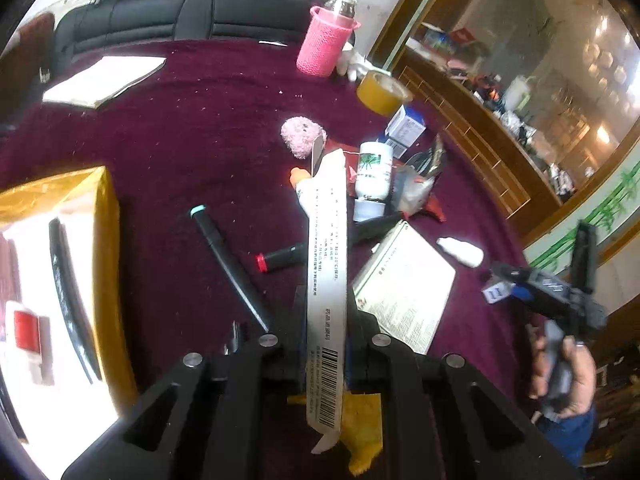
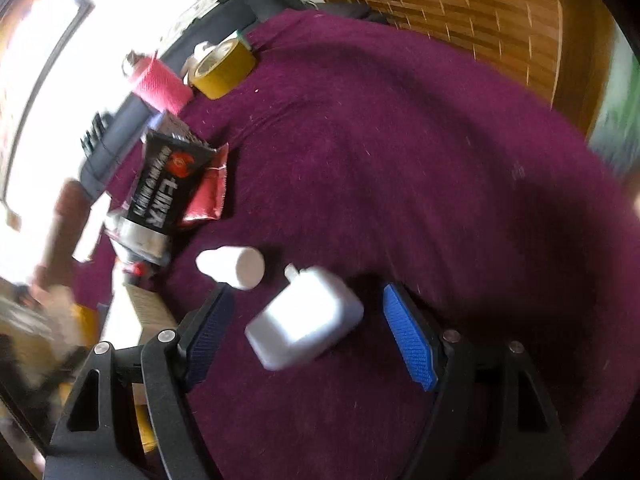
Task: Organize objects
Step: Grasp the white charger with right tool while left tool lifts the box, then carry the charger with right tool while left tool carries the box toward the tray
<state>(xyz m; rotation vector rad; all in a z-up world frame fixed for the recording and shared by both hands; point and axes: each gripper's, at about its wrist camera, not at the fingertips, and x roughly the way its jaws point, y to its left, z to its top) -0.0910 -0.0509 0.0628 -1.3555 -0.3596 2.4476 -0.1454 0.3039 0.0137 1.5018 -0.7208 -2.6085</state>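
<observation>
My left gripper (image 1: 325, 322) is shut on a long white printed box (image 1: 326, 264) with a barcode, held above the maroon cloth (image 1: 192, 120). A yellow cardboard box (image 1: 100, 264) stands at the left. My right gripper (image 2: 308, 320) is open, its blue pads (image 2: 408, 336) on either side of a white charger plug (image 2: 304, 320) lying on the cloth (image 2: 440, 160). A small white dropper bottle (image 2: 234, 266) lies just beyond it. The right gripper also shows in the left wrist view (image 1: 516, 280), at the right.
On the cloth lie a black pen (image 1: 230, 268), a red-capped marker (image 1: 280, 258), a white bottle (image 1: 372, 178), a leaflet booklet (image 1: 404, 284), a pink fuzzy ball (image 1: 302, 136), a tape roll (image 1: 382, 92), a pink-sleeved jar (image 1: 326, 42) and a black tube (image 2: 164, 196).
</observation>
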